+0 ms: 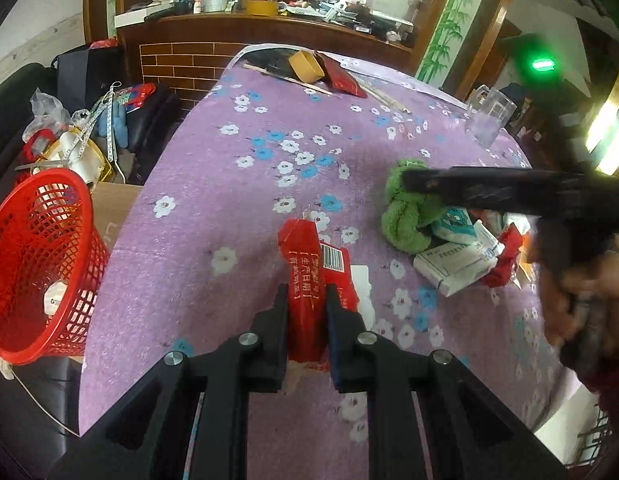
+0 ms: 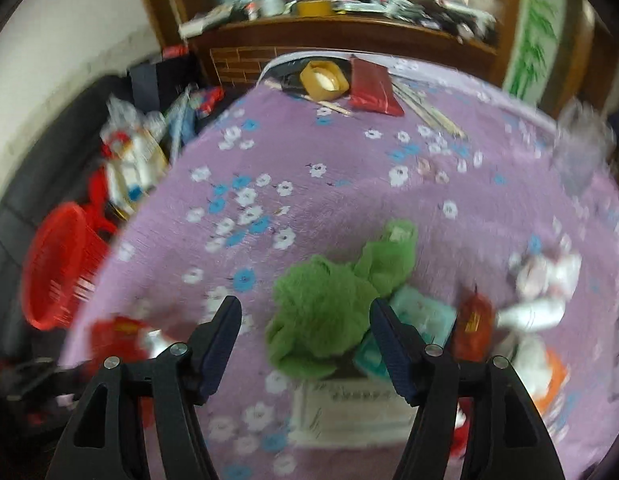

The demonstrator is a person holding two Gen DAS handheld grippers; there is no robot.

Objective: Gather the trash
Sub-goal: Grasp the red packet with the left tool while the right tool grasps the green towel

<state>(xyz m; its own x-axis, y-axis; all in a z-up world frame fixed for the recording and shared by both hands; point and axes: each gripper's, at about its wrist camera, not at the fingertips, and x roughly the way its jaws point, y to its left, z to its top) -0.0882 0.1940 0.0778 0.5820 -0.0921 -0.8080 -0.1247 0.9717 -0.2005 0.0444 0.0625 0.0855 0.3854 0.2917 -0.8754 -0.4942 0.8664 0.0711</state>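
**Q:** Black fingers fill the foreground; what do they hold?

**A:** Left tool point(image 1: 307, 300) is clamped on a red wrapper point(image 1: 309, 276) above the purple worktop point(image 1: 213, 184); it likely goes to the red basket point(image 1: 37, 264) next. Right tool point(image 2: 305, 316) gapes empty over a green cloth point(image 2: 329, 312).

**Q:** Anything unclear?

**A:** Right view is blurred; litter beyond the cloth is indistinct.

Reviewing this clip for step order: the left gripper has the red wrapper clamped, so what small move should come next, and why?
Probably carry the red wrapper leftward to the red basket and release it there. The left gripper is shut on it, the basket stands open beside the table's left edge, and the right gripper, its jaws open, is busy over the green cloth.
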